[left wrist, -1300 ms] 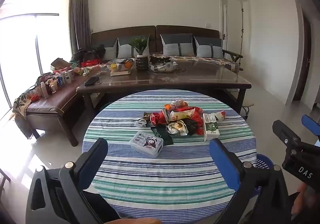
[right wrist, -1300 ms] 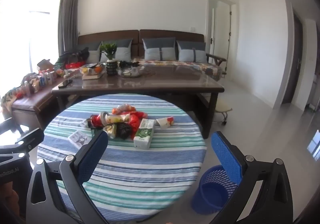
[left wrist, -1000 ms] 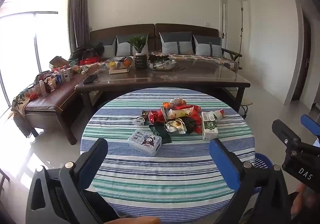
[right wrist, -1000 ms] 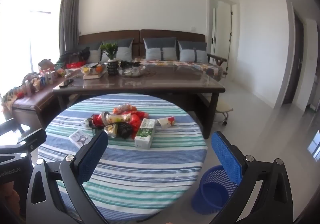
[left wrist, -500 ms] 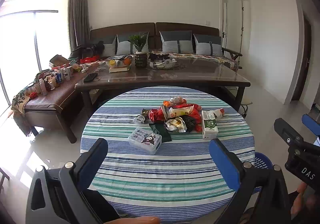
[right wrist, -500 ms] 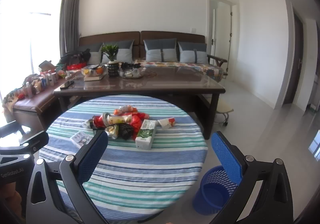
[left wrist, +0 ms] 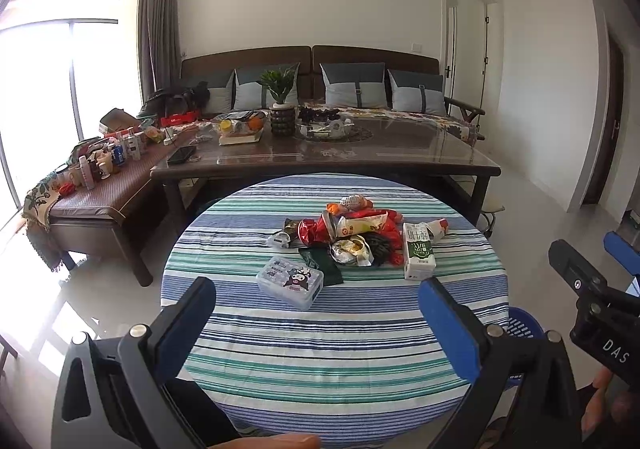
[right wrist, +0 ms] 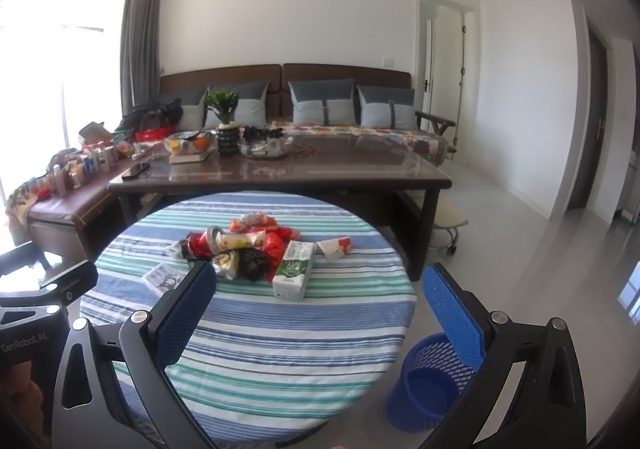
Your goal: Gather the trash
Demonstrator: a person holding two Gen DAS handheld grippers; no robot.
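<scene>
A heap of trash (left wrist: 352,233) (right wrist: 244,245) lies in the middle of a round table with a striped cloth (left wrist: 336,337) (right wrist: 256,337): red and yellow wrappers, a crumpled foil bag, a dark net. A green-and-white milk carton (left wrist: 418,255) (right wrist: 294,269) lies at the heap's right, a paper cup (right wrist: 335,247) beyond it. A clear box with a cartoon label (left wrist: 290,281) (right wrist: 162,279) sits nearer. Beside the table on the floor stands a blue mesh bin (right wrist: 434,389) (left wrist: 524,323). My left gripper (left wrist: 316,323) and right gripper (right wrist: 320,309) hover open, short of the heap, holding nothing.
A long dark glass-topped table (left wrist: 328,157) stands behind the round one, carrying a plant, fruit and dishes. A sofa with cushions (left wrist: 352,89) lines the back wall. A low bench with bottles (left wrist: 92,177) is at left. Bare floor (right wrist: 520,249) lies to the right.
Both views have shifted only slightly; the table and heap sit a little higher and nearer in frame. Both grippers stay open and nothing on the table has moved.
</scene>
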